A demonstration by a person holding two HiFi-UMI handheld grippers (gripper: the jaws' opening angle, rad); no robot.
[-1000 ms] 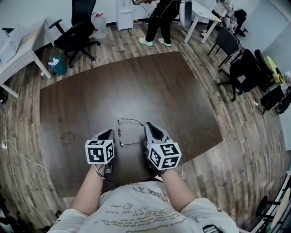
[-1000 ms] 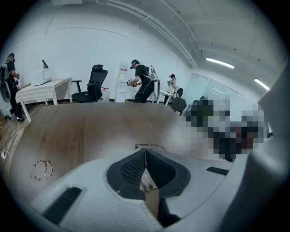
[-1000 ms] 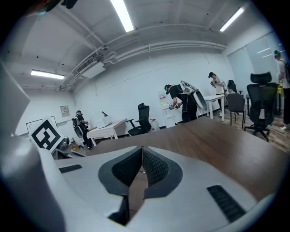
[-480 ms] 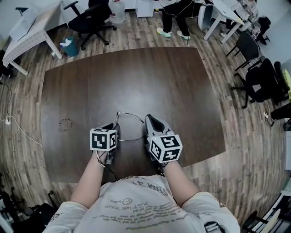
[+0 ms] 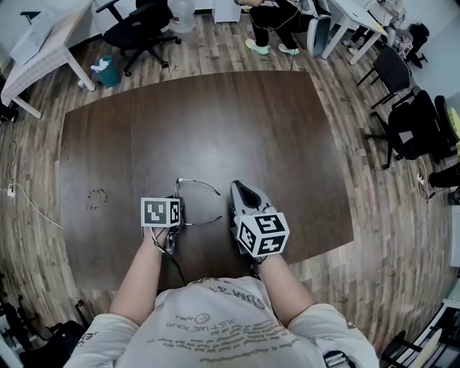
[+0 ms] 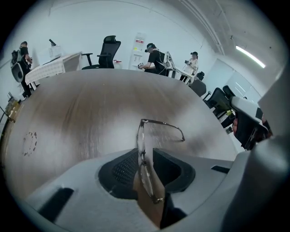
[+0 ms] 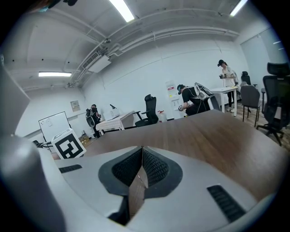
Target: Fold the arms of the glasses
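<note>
Thin metal-rimmed glasses [image 5: 195,203] rest on the dark brown table [image 5: 215,115], with both arms open and reaching to the right. My left gripper [image 5: 175,210] points steeply down at their front. Its jaws have just been opening and now stand open. In the left gripper view the rim [image 6: 142,152] stands edge-on between the two pads without being pressed, and one arm [image 6: 165,125] runs off to the right. My right gripper [image 5: 241,191] hovers just right of the arm tips. It is shut [image 7: 142,152], with nothing between its jaws.
A small ring of beads [image 5: 95,198] lies on the table at the left. Office chairs [image 5: 144,25], white desks [image 5: 43,50] and a standing person [image 5: 273,21] are beyond the far edge. More chairs [image 5: 406,122] stand on the right.
My left gripper has dropped down onto the front of the glasses and rolled, so its marker cube now faces differently. My right gripper has shifted only slightly. The glasses have stayed put.
</note>
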